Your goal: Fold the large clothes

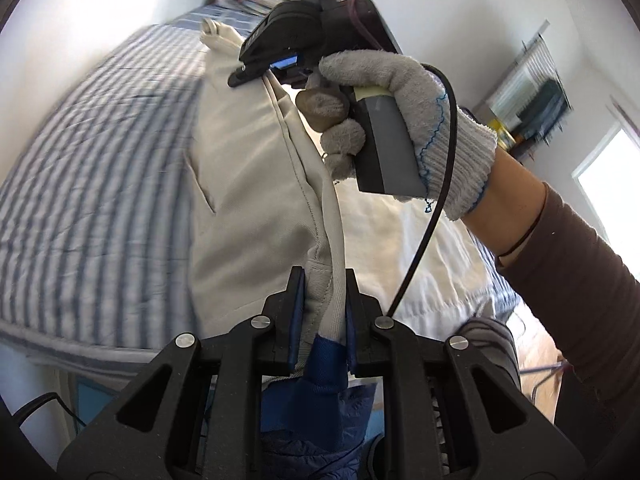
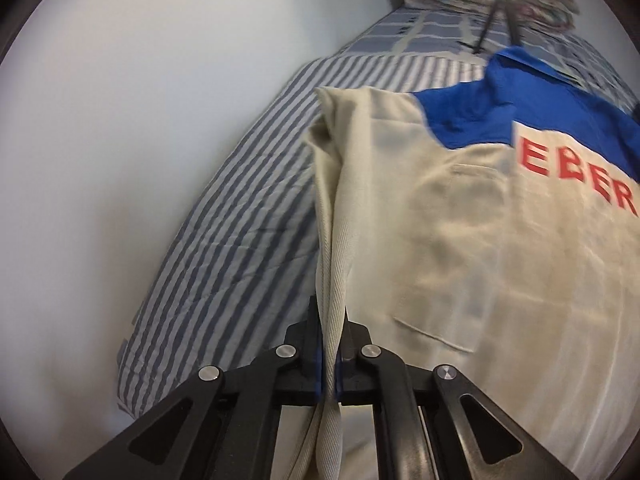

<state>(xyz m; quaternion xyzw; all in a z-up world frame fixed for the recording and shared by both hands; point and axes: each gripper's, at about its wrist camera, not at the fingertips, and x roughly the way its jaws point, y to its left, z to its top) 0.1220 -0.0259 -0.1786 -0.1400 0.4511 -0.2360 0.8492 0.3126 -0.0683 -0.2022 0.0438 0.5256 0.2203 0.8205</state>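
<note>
Jacket lies on the striped bed, folded edge pinched by both tools: left gripper and right gripper clamped on bunched fabric. Risk: thick layers slipping out unevenly, skewing the fold.

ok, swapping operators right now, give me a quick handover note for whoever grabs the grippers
Left gripper: shut on the folded edge of the cream jacket, near a blue part.
Right gripper: shut on the same edge further along; the gloved hand holds it.
The jacket lies on the striped bed, back up, blue shoulders and red letters showing.
Done: one side looks folded in.
Left: lay this edge flat, fold the rest, smooth it.
</note>
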